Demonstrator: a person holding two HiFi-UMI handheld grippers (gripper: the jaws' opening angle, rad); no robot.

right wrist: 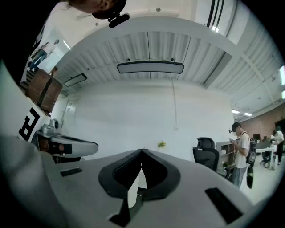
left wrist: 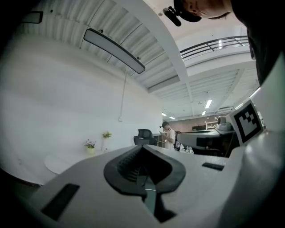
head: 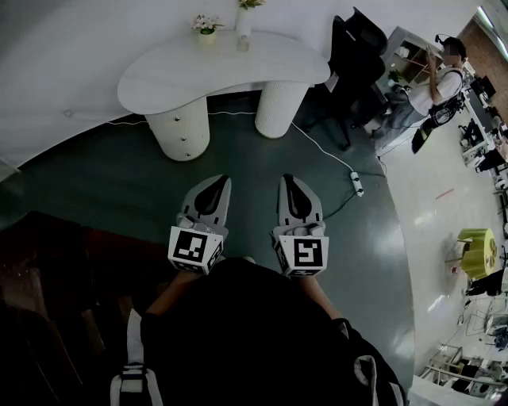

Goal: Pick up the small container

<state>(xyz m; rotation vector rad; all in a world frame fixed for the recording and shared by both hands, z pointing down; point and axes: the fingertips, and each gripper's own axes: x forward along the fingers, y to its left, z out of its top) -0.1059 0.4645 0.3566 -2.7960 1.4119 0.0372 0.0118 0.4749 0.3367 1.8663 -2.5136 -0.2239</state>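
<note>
- A white, kidney-shaped table (head: pixel 238 67) on two ribbed drum legs stands at twelve o'clock.
- A small pot of flowers (head: pixel 206 25) sits on the table's far edge at eleven o'clock, with a white vase (head: pixel 244 20) near it.
- A black office chair (head: pixel 353 47) stands at one o'clock.
- A person (head: pixel 438 79) stands at two o'clock, beyond the chair.
- A white power strip (head: pixel 357 184) lies on the dark green floor at three o'clock.
- A yellow-green stool (head: pixel 476 246) stands farther out, also at three o'clock.

No words, numbers or brand names can be read anywhere. The cubes (head: pixel 193 248) on the left tool (head: pixel 216 184) and right tool (head: pixel 290 182) carry only black-and-white square patterns, which spell nothing.
</note>
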